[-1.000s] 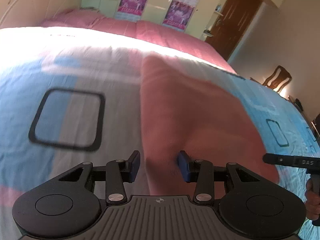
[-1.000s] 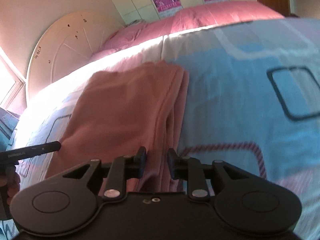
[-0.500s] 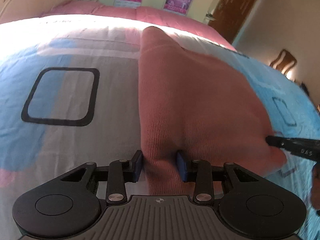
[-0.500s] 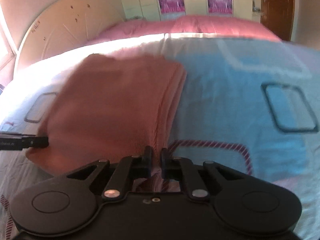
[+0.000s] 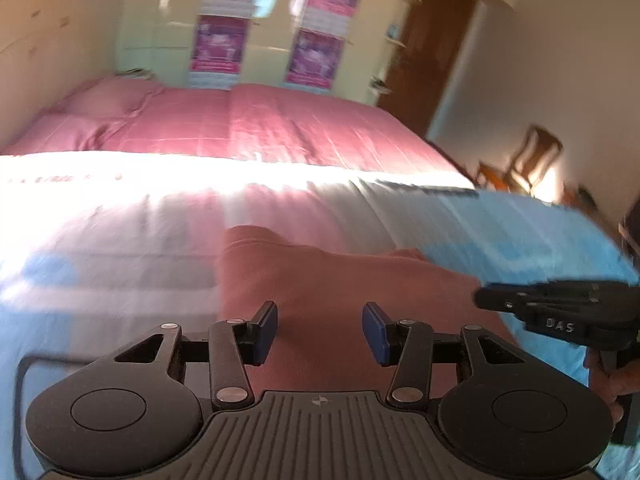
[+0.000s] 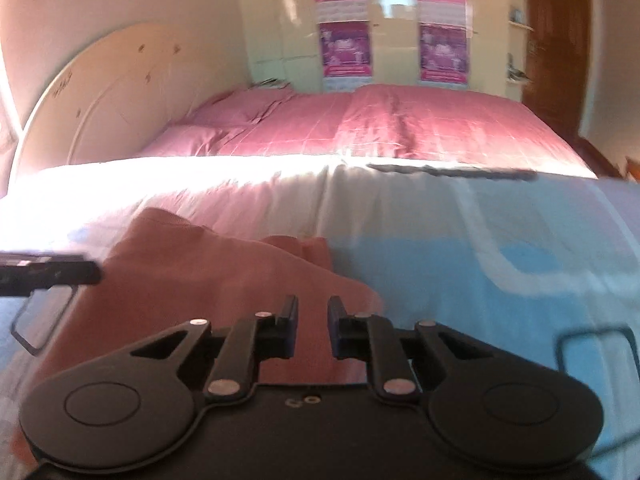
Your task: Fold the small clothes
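Salmon-pink knit, the folded garment (image 5: 320,280) lies flat on the bed's blue-and-white quilt (image 5: 100,248), directly under and ahead of the left gripper (image 5: 319,332). That gripper's blue-padded fingers (image 5: 267,330) stand wide apart above the cloth with nothing between them. To their right, the other tool's black tip pokes in over the garment's edge. In the right wrist view, the right gripper (image 6: 312,330) hovers over the garment's (image 6: 208,280) near right corner, its fingers (image 6: 289,330) parted by a narrow gap with nothing gripped. Beyond both fingertips lie a pink bedspread (image 6: 380,124) and a postered wardrobe (image 6: 392,20).
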`<state>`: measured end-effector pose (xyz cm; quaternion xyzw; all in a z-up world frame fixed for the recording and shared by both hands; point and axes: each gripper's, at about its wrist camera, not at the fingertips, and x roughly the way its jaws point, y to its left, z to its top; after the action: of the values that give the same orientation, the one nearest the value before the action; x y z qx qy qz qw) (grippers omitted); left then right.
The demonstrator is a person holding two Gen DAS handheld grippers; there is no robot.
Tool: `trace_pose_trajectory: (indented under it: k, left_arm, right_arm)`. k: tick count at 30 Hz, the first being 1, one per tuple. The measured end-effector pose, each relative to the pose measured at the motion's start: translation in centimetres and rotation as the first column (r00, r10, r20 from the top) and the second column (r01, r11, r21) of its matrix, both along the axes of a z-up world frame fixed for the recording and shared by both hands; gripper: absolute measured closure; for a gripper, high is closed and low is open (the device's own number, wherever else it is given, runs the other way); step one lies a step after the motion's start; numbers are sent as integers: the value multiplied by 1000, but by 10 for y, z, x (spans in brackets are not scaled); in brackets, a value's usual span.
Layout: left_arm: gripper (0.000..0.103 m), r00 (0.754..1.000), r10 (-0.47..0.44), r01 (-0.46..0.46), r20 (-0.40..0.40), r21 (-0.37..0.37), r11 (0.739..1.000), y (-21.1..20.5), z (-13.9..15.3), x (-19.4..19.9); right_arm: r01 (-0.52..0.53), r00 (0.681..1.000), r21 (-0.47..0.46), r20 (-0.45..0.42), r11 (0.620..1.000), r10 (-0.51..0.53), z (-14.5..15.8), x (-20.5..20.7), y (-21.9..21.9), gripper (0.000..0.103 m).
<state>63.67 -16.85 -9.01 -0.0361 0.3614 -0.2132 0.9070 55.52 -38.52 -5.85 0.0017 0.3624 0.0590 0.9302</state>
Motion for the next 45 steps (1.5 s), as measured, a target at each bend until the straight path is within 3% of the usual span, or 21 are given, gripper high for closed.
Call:
trace_pose_trajectory:
  k: [2,4,6,8,10,12,15,19,20,25,30,34,37,41,43,45]
  left_arm:
    - [55,998,-21,26,-51,100,995,-14,-20,10]
    - [55,999,-26,28,-28,84,996,-13,-30,8]
    - [55,999,-38,39,-14,120,992,-19,-26,3]
    - [55,999,-28,31,-23,110,993,-19,-20,3]
    - [55,999,-49,46,20,108,993,-19,-7,0]
    - [55,996,-63,57,56,112,992,-19,1,5]
    - [55,999,-27,24,33,105,994,-16,-5,27]
    - [55,998,23,-17,-58,101,995,-13,-32,48]
    - [55,998,23,-18,-54,96,995,-13,-35,49]
    - [55,998,34,-29,-51,87,996,-13,-30,44]
    - [55,1000,27,-27,-7,37,999,-1,-8,11]
    - [55,997,73,-73,1,9,997,32,1,-45]
    - [55,989,127,-131,-71,-50,990,58,-10,-82]
    - [55,984,138,-144,-115,-46,989,60,-26,-110]
    - [55,980,145,-150,-137,-29,988,55,-32,-111]
    - [52,980,144,-146,-135,-1,989,48,-39,-110]
  right_arm:
    - [-37,999,-67,-24,997,35,-11,7,8,89]
    - [-45,996,-138,-84,989,34,-33,15,5,89]
    - [-41,997,-107,-68,993,34,-33,12,-3,90]
    - [-44,997,-116,-72,992,36,-32,10,-2,90]
    - [-36,997,-114,-73,993,27,-28,11,0,88]
    - [-22,1000,-106,-17,994,20,-17,11,2,80]
    - [-25,1000,-72,7,997,26,-12,23,8,82]
    - [-57,998,-63,-24,996,56,-18,43,19,86]
    - [-53,996,-95,-77,994,46,-29,51,22,85]
    - [-18,997,-113,-75,993,10,-27,59,30,81]
    - [-15,1000,-88,-17,996,13,-7,37,36,80]
    - [-35,999,-80,13,996,36,7,-17,23,77]
    - [8,1000,-39,-13,999,-8,9,-56,2,75]
    - [-16,999,14,-41,1000,17,3,-93,0,82]
    - [-55,997,-1,-60,998,55,-5,-102,8,80]
    - [-57,995,-86,-90,995,49,-19,-103,16,81]
